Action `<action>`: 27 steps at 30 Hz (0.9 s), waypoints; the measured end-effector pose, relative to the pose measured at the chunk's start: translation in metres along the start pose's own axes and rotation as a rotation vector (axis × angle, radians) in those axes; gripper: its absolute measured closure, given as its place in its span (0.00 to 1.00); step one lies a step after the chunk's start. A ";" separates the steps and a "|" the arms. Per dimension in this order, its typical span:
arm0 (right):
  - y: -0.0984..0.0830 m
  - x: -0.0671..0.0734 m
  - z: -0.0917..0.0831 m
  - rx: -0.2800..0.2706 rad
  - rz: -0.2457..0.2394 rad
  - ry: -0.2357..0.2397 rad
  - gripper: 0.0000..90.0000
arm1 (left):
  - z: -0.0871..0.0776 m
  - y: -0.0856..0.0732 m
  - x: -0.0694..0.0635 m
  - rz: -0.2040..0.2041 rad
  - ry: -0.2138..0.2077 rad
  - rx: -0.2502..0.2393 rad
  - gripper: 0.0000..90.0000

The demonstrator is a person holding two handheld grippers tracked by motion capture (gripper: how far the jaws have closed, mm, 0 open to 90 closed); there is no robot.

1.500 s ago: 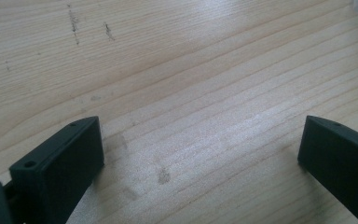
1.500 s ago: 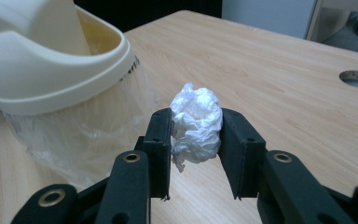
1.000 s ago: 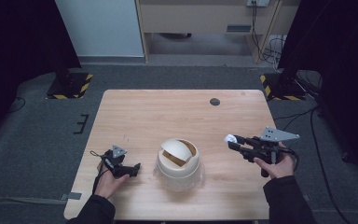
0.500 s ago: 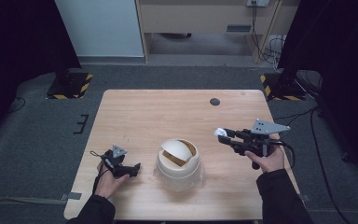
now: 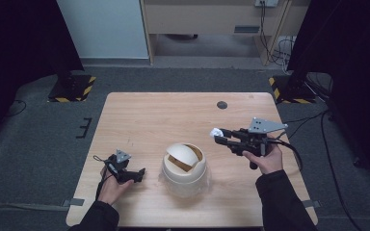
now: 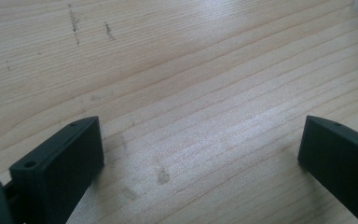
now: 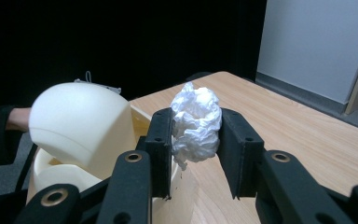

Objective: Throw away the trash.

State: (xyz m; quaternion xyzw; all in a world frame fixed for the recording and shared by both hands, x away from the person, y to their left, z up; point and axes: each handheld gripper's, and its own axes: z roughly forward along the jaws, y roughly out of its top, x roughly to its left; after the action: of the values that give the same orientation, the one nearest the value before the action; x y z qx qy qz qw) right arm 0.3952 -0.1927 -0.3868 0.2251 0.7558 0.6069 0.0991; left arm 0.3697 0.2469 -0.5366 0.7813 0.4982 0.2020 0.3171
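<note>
The right gripper (image 5: 220,135), fingers clamped on the crumpled paper (image 7: 196,122), holds it just right of the bin (image 5: 185,166) opening, nearer than the released left gripper (image 5: 136,174).

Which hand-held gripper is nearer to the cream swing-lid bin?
Left. The left hand-held gripper rests just beside the cream swing-lid bin; the right hand-held gripper, clamping crumpled tissue, hovers slightly farther off.
</note>
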 end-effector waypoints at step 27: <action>0.008 0.010 0.029 0.035 -0.020 0.109 0.74 | 0.000 0.000 0.000 0.000 0.000 0.000 0.00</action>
State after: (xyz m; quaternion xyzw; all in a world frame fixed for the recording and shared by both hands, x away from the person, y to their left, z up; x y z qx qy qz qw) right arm 0.4004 -0.1617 -0.3854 0.1859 0.7727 0.6039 0.0598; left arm 0.3697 0.2469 -0.5365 0.7814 0.4981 0.2019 0.3170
